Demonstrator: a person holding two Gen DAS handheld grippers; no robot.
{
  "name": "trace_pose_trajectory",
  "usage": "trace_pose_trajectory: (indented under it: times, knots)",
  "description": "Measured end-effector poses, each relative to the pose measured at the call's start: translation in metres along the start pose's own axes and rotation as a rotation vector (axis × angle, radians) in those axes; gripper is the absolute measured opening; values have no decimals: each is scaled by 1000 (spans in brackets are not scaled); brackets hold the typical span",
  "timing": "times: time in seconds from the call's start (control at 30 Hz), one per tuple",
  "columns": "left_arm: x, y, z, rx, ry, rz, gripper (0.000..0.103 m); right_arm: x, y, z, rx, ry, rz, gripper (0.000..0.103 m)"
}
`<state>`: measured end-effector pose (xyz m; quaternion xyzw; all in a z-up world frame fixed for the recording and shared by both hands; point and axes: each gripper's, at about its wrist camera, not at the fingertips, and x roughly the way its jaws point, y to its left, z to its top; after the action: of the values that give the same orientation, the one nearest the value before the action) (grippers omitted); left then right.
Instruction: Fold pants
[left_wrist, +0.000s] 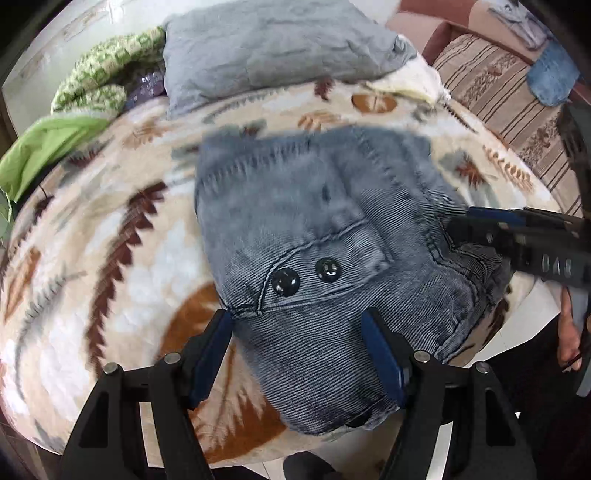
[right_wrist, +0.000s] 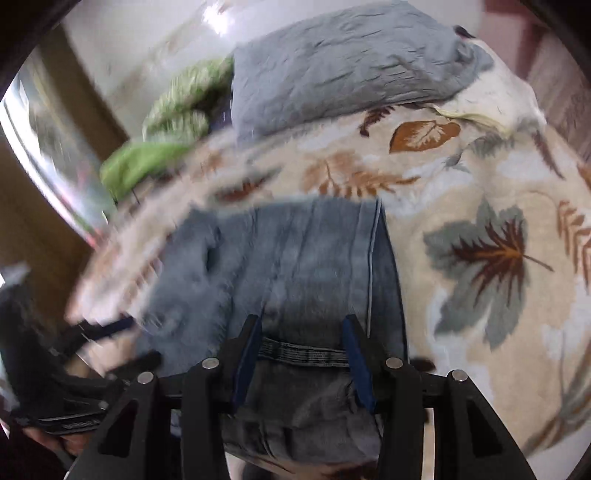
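Folded blue-grey denim pants (left_wrist: 325, 236) lie in a compact bundle on a leaf-patterned blanket (left_wrist: 110, 229), the waistband with two black buttons facing the left wrist camera. My left gripper (left_wrist: 299, 354) is open, its blue pads either side of the waistband end. My right gripper (right_wrist: 301, 354) is open over the other end of the pants (right_wrist: 295, 266), straddling a dark belt loop. The right gripper also shows in the left wrist view (left_wrist: 517, 236) at the pants' right edge. The left gripper shows blurred in the right wrist view (right_wrist: 107, 332).
A grey pillow (left_wrist: 273, 48) and green cloths (left_wrist: 99, 74) lie at the blanket's far side. A striped sofa cushion (left_wrist: 509, 96) with a denim item (left_wrist: 550, 74) stands to the right. The blanket's near edge drops off below the grippers.
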<state>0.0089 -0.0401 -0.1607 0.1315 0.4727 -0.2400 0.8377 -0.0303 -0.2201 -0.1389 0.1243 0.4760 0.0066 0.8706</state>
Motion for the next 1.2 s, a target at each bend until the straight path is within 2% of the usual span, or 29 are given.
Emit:
trace_pose_trajectory:
  times: [0.07, 0.2, 0.3, 0.37, 0.43, 0.5, 0.6, 0.73, 0.97, 1.1, 1.2]
  knots:
    - [3, 2, -2, -11, -14, 3, 78, 0, 4, -12, -42, -20, -41, 50]
    - [1, 12, 3, -62, 26, -34, 79, -5, 6, -20, -50, -33, -69, 51]
    - [-17, 15, 3, -89, 2, -23, 78, -16, 6, -15, -21, -28, -47, 52]
    - [-33, 14, 2, -73, -35, 12, 78, -34, 4, -12, 21, -78, 17, 52]
    - [-47, 14, 4, -69, -63, 45, 78, -50, 6, -12, 27, -143, 22, 59]
    - [-65, 15, 8, -74, -110, 80, 78, -70, 12, -12, 11, -224, 21, 61]
    - [-88, 18, 13, -87, -172, 121, 79, -95, 15, -12, 32, -316, 62, 63]
    - [-108, 25, 17, -104, -228, 154, 81, -115, 21, -7, 52, -382, 107, 65]
    - [-122, 34, 21, -116, -269, 197, 81, -119, 31, -2, 36, -399, 102, 65]
    - [-117, 35, 21, -125, -262, 210, 81, -112, 18, -4, 76, -395, 89, 71]
    - [-108, 35, 20, -127, -245, 219, 81, -102, 5, -4, 119, -366, 80, 71]
